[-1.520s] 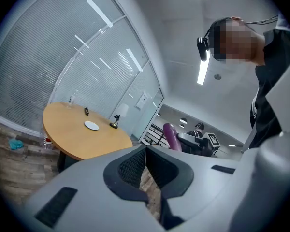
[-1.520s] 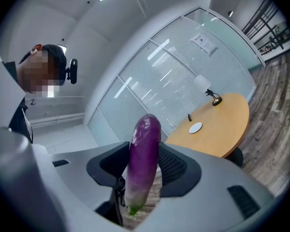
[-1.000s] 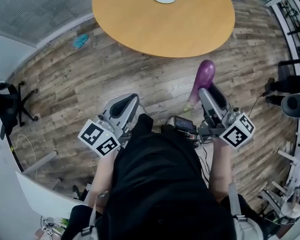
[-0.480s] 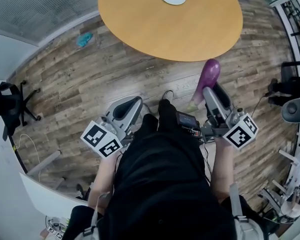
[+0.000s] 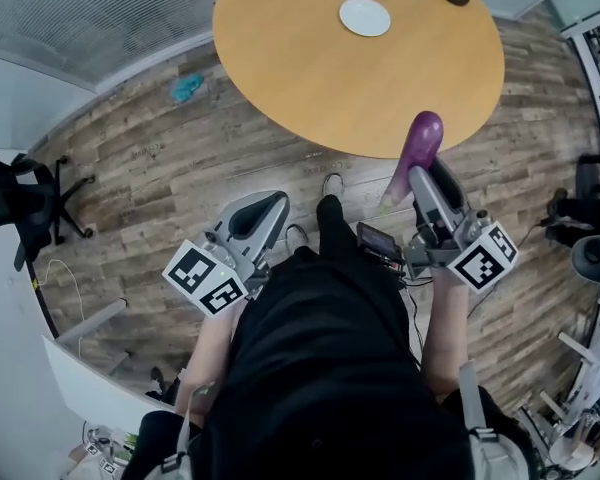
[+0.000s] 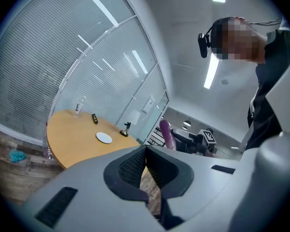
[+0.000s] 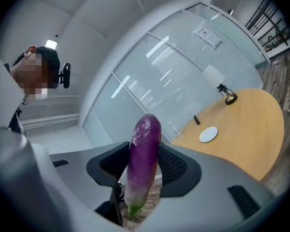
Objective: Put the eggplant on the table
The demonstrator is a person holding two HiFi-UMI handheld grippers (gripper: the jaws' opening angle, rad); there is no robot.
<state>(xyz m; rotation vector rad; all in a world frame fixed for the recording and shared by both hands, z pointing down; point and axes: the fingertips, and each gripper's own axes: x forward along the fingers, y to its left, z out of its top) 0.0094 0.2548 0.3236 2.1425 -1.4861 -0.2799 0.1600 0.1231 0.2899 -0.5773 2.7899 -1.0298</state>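
I've walked up: the worktop's (image 5: 310,68) near edge has come closer to the left tool (image 5: 267,211) and right tool (image 5: 426,180). The eggplant's (image 5: 418,148) tip, over the floor (image 5: 170,158) a second ago, now overlaps that edge.

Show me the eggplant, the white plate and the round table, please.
eggplant (image 5: 414,153): head view, middle of its purple body.
white plate (image 5: 365,16): head view, its centre.
round table (image 5: 300,68): head view, bare top, left of the plate.
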